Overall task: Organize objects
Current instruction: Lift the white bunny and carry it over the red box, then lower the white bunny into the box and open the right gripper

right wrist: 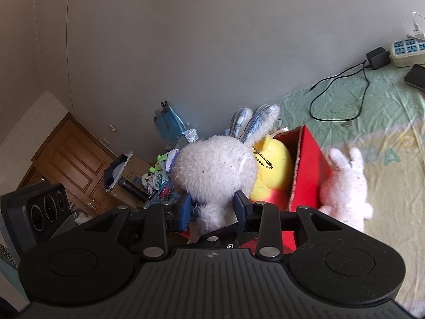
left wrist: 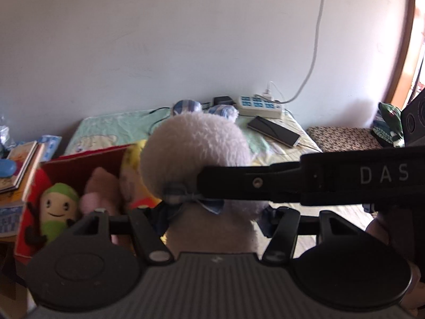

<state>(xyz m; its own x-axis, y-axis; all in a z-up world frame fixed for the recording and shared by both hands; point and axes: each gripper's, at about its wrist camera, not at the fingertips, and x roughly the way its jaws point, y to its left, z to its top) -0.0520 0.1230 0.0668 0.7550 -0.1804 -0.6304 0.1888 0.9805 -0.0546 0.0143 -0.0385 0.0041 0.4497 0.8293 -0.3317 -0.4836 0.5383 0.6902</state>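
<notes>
A white plush rabbit (left wrist: 196, 154) with blue-checked ears hangs in the air, held by both grippers. My left gripper (left wrist: 215, 220) is shut on its body, below the blue bow. From the right, a finger (left wrist: 265, 183) of my right gripper crosses to the rabbit's neck. In the right wrist view, my right gripper (right wrist: 212, 210) is shut on the rabbit (right wrist: 215, 170) just under its head. Behind the rabbit an open red box (right wrist: 308, 170) stands on the bed and holds a yellow plush (right wrist: 273, 170). The left wrist view shows the red box (left wrist: 87, 159) also holding a green-capped smiling plush (left wrist: 58, 207) and a pink plush (left wrist: 98, 194).
Another white plush (right wrist: 345, 186) lies against the box's right side on the bedsheet (right wrist: 385, 122). By the wall are a power strip (left wrist: 260, 106), a black slab (left wrist: 275, 131) and a black cable (right wrist: 342, 98). Books (left wrist: 18, 164) are stacked at left, and toy clutter (right wrist: 156, 175) sits beside a wooden door (right wrist: 71, 164).
</notes>
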